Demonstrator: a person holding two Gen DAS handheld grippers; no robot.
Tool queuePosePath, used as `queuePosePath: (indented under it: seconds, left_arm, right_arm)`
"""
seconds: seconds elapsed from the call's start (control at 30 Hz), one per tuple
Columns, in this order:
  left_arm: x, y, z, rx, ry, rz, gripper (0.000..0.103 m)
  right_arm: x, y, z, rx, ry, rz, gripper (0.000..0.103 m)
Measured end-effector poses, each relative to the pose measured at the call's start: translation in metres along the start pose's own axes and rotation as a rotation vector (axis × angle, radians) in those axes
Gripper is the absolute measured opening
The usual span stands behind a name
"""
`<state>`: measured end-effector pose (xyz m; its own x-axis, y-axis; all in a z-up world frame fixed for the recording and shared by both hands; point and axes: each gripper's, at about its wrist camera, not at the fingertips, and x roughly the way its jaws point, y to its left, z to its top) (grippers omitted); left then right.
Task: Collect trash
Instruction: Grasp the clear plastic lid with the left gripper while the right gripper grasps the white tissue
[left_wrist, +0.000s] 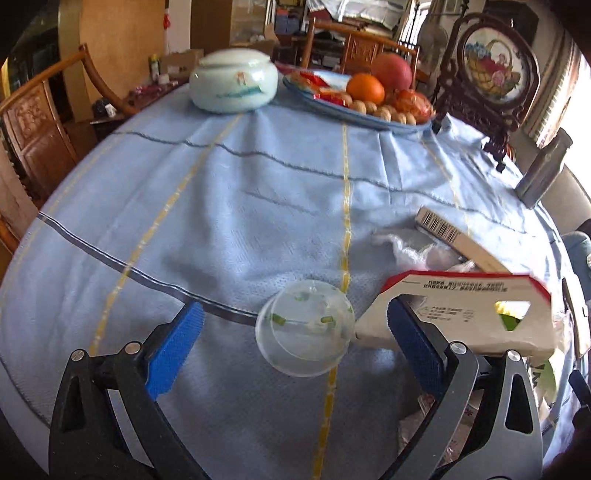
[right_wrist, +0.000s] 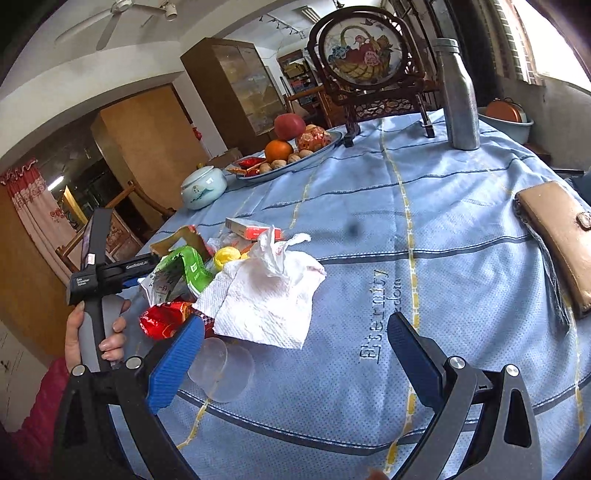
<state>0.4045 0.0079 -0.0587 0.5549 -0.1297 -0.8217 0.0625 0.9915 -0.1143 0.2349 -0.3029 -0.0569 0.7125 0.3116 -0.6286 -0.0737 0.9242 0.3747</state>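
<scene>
Left tongs (left_wrist: 295, 325) gape around a clear plastic cup (left_wrist: 304, 328) lying sideways — right tongs (right_wrist: 295, 339) wide, empty — cup's outline blurred

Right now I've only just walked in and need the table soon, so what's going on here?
A person holding a claw in each hand is collecting trash from the blue-clothed table. The left claw is open around a clear round plastic cup lying on its side, not yet gripped. The right claw hangs open near a crumpled white paper towel. The wrappers and boxes are still piled on the cloth.
</scene>
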Motion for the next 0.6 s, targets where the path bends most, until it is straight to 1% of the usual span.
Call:
queuePosePath:
  seconds: [0.03,0.07,0.13,0.17,0.3,0.5,0.6]
  left_arm:
    - [0.003,0.001,0.001,0.000,0.009,0.001,0.084]
    - [0.006,0.003,0.001,0.002,0.018,0.006,0.078]
    - [0.006,0.004,-0.001,0.021,0.006,0.052,0.058]
    - [0.006,0.005,-0.001,0.025,-0.001,0.073,0.054]
    - [-0.009,0.019,-0.008,-0.022,-0.023,0.061,0.053]
    - [-0.044,0.035,-0.039,-0.015,-0.052,0.038,0.054]
    - [-0.052,0.038,-0.051,-0.015,-0.051,0.000,0.054]
  right_arm:
    - [0.001,0.002,0.000,-0.009,0.003,-0.005,0.098]
    - [0.001,0.004,-0.001,-0.016,0.003,-0.010,0.098]
    - [0.000,0.004,-0.001,-0.023,-0.001,-0.009,0.098]
    - [0.000,0.005,-0.001,-0.024,-0.003,-0.009,0.098]
    - [0.001,0.002,0.000,-0.012,0.006,-0.005,0.098]
    - [0.002,0.000,0.000,0.001,0.017,0.005,0.098]
    - [0.004,0.000,0.000,0.005,0.024,0.004,0.098]
